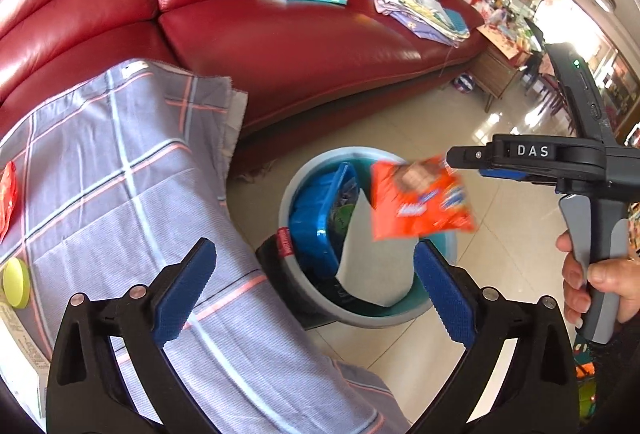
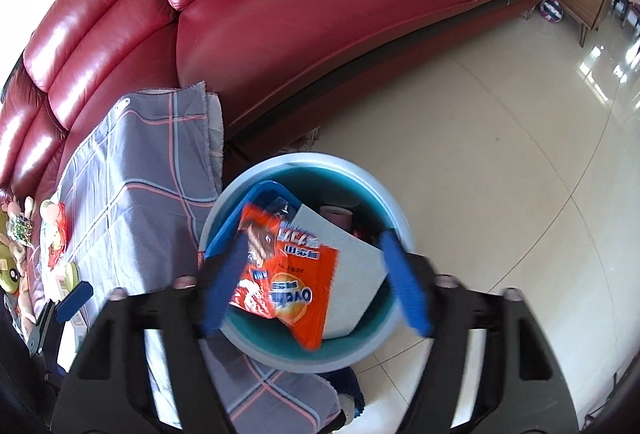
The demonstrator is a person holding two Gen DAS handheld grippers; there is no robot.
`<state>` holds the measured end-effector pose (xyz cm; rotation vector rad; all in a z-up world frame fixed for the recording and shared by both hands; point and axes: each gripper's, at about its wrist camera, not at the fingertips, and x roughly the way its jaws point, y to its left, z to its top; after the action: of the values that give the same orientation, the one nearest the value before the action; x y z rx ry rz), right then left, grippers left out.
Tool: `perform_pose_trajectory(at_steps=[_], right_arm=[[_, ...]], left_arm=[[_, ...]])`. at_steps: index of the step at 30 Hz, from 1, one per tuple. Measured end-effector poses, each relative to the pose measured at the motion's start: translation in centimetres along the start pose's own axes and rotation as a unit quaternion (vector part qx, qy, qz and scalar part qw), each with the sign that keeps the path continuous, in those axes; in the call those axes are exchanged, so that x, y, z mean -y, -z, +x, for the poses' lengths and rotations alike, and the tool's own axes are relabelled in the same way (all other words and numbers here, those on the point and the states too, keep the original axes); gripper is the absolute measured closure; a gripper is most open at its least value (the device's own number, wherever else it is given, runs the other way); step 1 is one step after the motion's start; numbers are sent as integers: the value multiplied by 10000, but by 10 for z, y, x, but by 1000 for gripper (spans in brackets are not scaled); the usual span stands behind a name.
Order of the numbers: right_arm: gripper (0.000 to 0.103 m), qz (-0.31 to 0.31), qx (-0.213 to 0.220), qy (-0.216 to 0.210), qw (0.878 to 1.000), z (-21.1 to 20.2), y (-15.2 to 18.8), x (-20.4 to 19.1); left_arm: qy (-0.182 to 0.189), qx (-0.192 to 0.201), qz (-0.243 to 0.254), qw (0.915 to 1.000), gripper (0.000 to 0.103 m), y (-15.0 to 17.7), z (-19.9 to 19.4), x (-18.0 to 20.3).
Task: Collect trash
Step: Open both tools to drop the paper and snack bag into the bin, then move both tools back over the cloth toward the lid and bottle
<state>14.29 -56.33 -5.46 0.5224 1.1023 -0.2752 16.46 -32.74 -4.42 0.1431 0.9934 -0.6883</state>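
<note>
Orange snack wrapper (image 2: 286,270) tilted, blurred, above round teal bin (image 2: 394,218) holding blue tray (image 2: 262,194), grey sheet (image 2: 352,274).

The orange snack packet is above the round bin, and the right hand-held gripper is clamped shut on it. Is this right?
Not quite. The orange snack packet is above the round bin, but the right hand-held gripper is open, its pads apart and not pressing the packet. The right wrist view shows this.

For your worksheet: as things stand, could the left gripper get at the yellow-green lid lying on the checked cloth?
Probably yes. The left gripper is open with nothing between its fingers, and the yellow-green lid lies bare on the checked cloth just to its left, with nothing over it. It would need to swing away from the bin.
</note>
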Motion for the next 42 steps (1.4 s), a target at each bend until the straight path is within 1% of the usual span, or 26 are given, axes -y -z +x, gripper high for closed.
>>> perform_pose_trajectory(at_steps=[5,9,14,17,21,31,42], right_arm=[[23,-49,-83,22,10000,7,3,-10],[16,-68,-124,164,9998,8,7,-13],[11,-157,-284,368,9988,9,13,-19],[11,-195,-341,458,9982,8,19,-23],[11,-227,-349,443,9981,4,27,-33],[11,-455,-285,281,9982,-15,48,-70],[11,-784,-236,103,9966,-35,80,-115]], left_arm=[[-65,-14,-124,9999,4,3,-6,-14],[-67,13,-195,9998,4,6,-11,-22],[-38,20,-219,9998,4,10,-18,-26],[-46,-16,-260,9997,4,14,-21,-29],[-142,-4,-248,9996,4,21,-33,-34],[-416,166,-516,9977,4,39,-71,-60],[-649,287,-787,9944,4,62,-111,-79]])
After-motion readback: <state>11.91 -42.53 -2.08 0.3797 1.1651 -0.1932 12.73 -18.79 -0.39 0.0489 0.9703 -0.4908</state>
